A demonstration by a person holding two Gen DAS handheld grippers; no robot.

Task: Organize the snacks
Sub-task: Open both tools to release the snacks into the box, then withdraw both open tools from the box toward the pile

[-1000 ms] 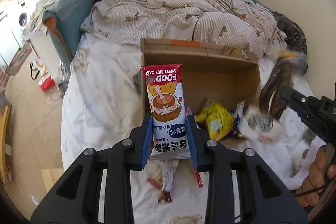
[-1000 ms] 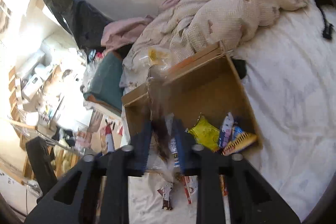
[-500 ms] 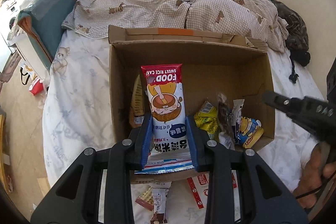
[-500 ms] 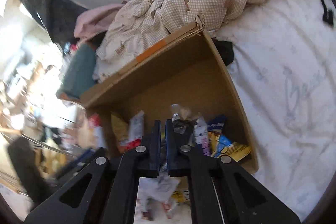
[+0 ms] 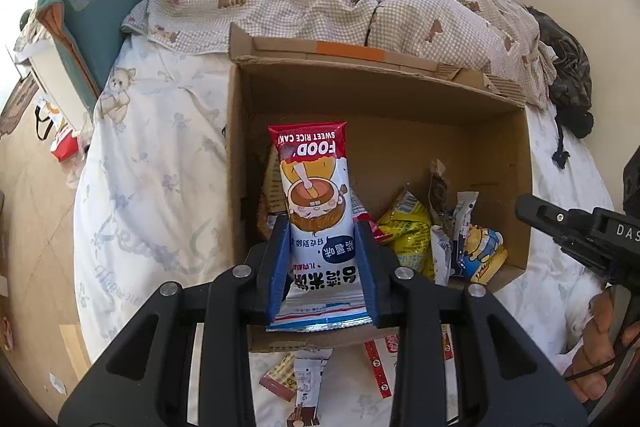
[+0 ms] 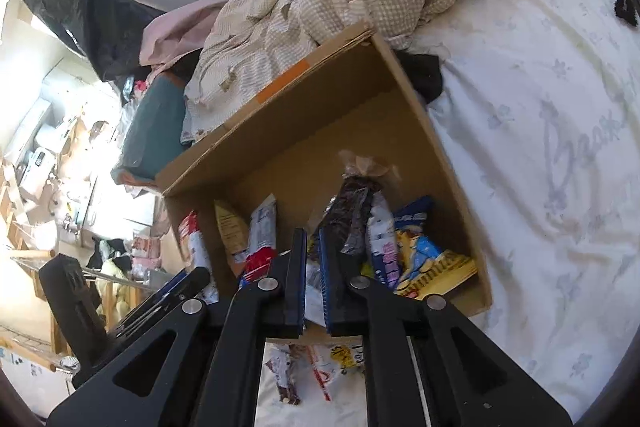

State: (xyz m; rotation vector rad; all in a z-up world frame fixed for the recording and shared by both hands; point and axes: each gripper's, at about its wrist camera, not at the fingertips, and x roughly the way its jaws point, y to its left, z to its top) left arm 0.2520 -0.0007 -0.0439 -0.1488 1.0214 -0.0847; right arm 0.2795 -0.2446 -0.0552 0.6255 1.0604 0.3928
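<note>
Our left tongs [image 5: 322, 247] were clamped on the rice cake packet [image 5: 314, 195], held just over the near edge of the cardboard box [image 5: 500, 155] on the bed [image 5: 160, 167]. The box's far half had bare floor, with snacks piled along its near wall. Our right tongs [image 6: 313, 259] were nearly together with nothing between them, jaws easing apart. A second before, they gripped the dark snack bag [image 6: 352, 211]; now it stood inside the box.
</note>
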